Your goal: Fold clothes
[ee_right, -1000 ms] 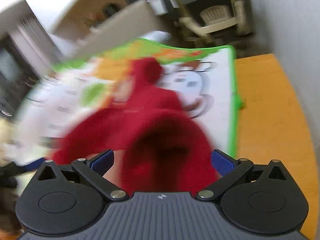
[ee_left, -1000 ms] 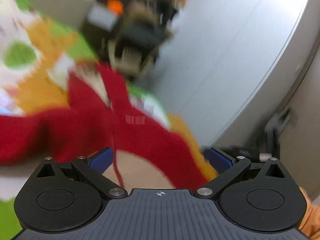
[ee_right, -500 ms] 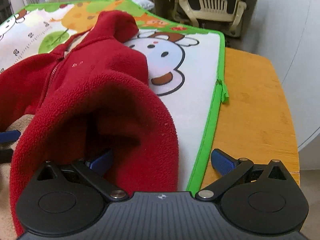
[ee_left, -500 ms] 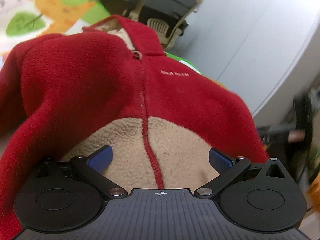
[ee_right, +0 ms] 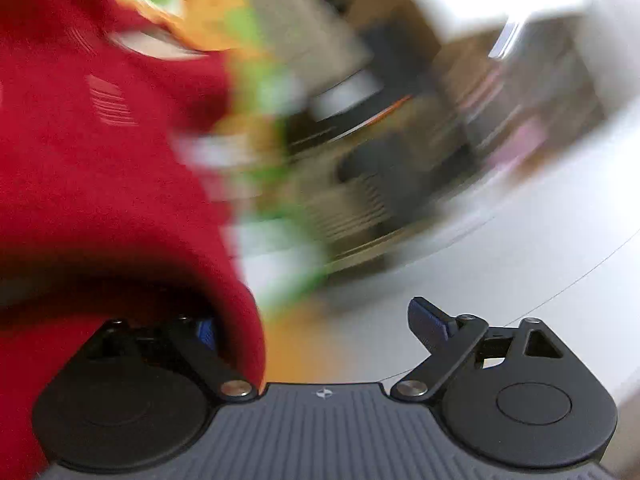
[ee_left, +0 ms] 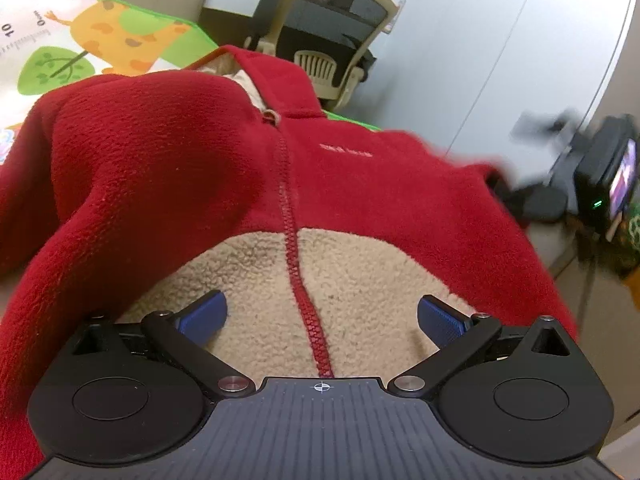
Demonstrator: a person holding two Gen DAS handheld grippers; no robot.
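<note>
Both claws are being held wide open over a red fleece hoodie, with nothing being gripped between the fingers.

Left wrist view: the left gripper (ee_left: 322, 314) is being held with its blue fingers (ee_left: 204, 312) spread wide above the beige fleece panel (ee_left: 360, 280), the red zipper (ee_left: 292, 240) running up between them. The hoodie (ee_left: 160, 168) is being shown lying on a cartoon-printed play mat (ee_left: 80, 48), hood toward an office chair (ee_left: 320, 32). Right wrist view: heavy blur is being recorded. The right gripper (ee_right: 316, 324) is being seen spread apart, its left finger being covered by red fabric (ee_right: 100, 168) draped over it, while the right finger is standing clear of everything.
</note>
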